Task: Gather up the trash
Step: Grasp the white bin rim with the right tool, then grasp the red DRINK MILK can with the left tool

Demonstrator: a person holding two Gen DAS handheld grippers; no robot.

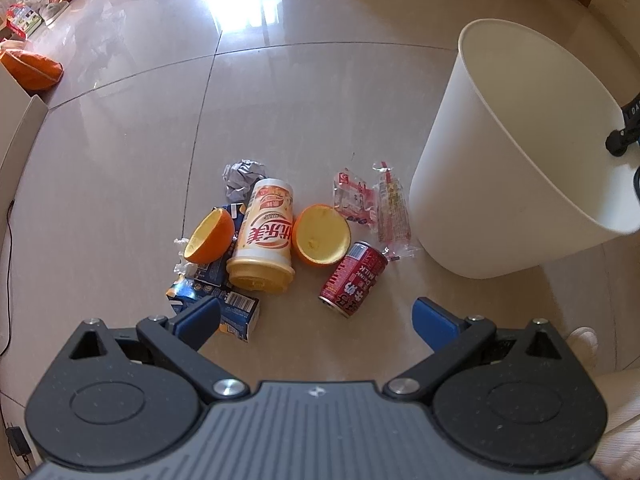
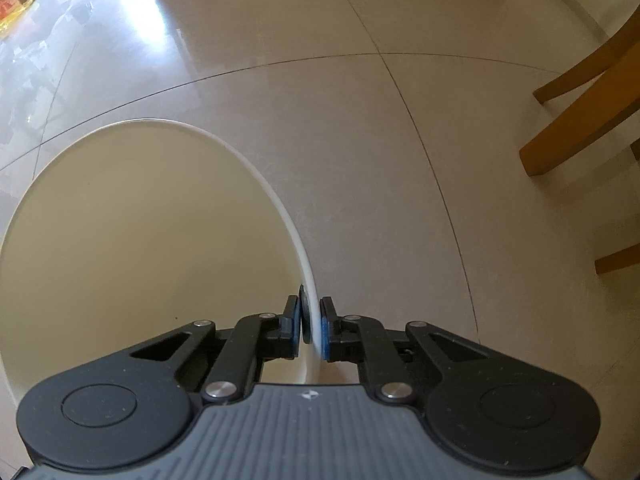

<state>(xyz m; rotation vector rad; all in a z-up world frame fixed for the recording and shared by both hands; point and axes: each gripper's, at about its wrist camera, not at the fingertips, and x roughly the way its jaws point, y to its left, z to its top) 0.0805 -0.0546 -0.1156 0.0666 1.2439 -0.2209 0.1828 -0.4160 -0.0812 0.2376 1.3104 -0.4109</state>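
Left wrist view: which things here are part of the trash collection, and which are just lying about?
Part of the job:
white bin, its rim clamped by the right gripper
red can
yellow cup
two orange halves
clear wrappers
crumpled paper
blue cartons
left gripper, open

Lying about:
orange cushion
wooden chair legs

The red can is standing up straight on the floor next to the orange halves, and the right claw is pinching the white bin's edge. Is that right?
Not quite. The red can is lying on its side, as the left wrist view shows. It is beside the orange halves, and the right gripper is pinching the white bin rim.
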